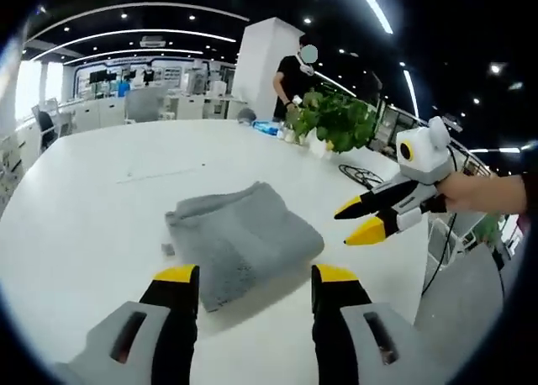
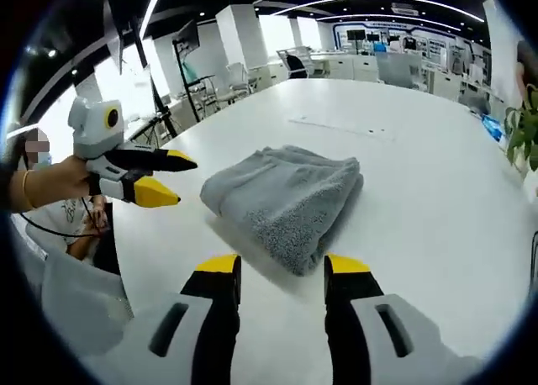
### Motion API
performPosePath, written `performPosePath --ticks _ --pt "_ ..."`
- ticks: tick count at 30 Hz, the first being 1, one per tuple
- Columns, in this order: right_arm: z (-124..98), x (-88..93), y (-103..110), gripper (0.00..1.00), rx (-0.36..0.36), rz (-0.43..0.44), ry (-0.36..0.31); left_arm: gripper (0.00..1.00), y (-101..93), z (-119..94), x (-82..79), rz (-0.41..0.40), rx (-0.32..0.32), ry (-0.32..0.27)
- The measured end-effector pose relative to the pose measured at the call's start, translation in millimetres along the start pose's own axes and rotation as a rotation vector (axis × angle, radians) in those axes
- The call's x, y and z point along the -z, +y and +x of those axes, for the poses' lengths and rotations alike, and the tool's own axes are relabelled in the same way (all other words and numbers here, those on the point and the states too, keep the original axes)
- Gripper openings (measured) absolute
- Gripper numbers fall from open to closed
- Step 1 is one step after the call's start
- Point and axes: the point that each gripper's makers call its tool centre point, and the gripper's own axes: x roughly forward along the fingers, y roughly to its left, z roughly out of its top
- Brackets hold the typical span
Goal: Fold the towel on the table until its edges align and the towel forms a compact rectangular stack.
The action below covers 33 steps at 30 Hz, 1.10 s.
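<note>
The towel (image 1: 242,238) lies folded in a thick grey bundle on the white surface (image 1: 92,208), just beyond my left tongs (image 1: 256,276), whose jaws stand apart with nothing between them. In the right gripper view the same towel (image 2: 290,196) sits at about 12 o'clock from my right tongs (image 2: 282,267), also spread and empty, with a rolled fold running along its far side and a blunt corner pointing back at me. Each pair of tongs shows in the other's view, hovering off the surface beside the cloth: the right ones at 3 o'clock of the towel, the left ones at 9 o'clock.

I judge the folding nearly done; the stack is compact, but its edges look uneven, the near corner sagging out past the layers above. To finish well I would come down low at the loose near edge, pinch only the stray layer, and draw it square with the fold, pressing the other tongs flat on top so the bundle does not slide on the slick surface. A potted plant (image 1: 334,120) and a person (image 1: 294,78) stand at the far end, well apart from the work
</note>
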Motion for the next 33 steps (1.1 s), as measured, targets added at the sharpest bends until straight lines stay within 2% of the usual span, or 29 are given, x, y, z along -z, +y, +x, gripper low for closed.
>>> performPosePath --ticks 4,7,9,10,16,18,19,21,26,28,31,33 --pt "-11.9 1.2 1.2 0.44 0.016 0.013 -0.016 0.63 -5.2 -19.7 -3.5 0.020 -0.015 -0.046" --pt "-24.5 1.8 2.3 0.49 0.035 0.010 -0.039 0.71 -0.9 -31.7 -3.4 0.016 -0.039 -0.078" --pt "-30.9 2.0 4.0 0.51 0.043 0.013 -0.052 0.74 -9.8 -40.4 -3.8 0.010 -0.051 -0.096" --pt "-38.7 2.9 6.9 0.53 0.054 0.011 -0.062 0.76 -5.2 -44.0 -2.1 0.010 -0.062 -0.105" --pt "-49.8 7.2 14.1 0.71 0.070 0.024 -0.108 0.87 -9.9 -62.1 3.5 0.008 -0.104 -0.117" --pt "-53.6 7.8 14.5 0.78 0.079 0.044 -0.124 0.92 -5.9 -68.0 8.5 0.001 -0.145 -0.109" --pt "-56.8 7.5 17.1 0.81 0.082 0.046 -0.130 0.96 -5.4 -69.7 10.7 0.003 -0.154 -0.104" --pt "-60.6 10.3 18.4 0.87 0.094 0.047 -0.139 0.99 -7.1 -73.5 14.2 0.002 -0.164 -0.103" --pt "-64.0 29.3 31.3 0.87 0.082 0.060 -0.112 0.99 -14.9 -84.0 20.5 -0.022 -0.162 -0.109" --pt "-67.8 34.8 34.3 0.87 0.081 0.056 -0.105 0.98 -17.1 -88.7 24.6 -0.048 -0.157 -0.095" --pt "-75.6 46.8 36.9 0.86 0.084 0.076 -0.101 0.96 -29.0 -101.4 19.9 -0.056 -0.144 -0.133" --pt "-75.1 60.3 36.7 0.85 0.083 0.086 -0.080 0.96 -37.3 -104.8 22.1 -0.051 -0.129 -0.126"
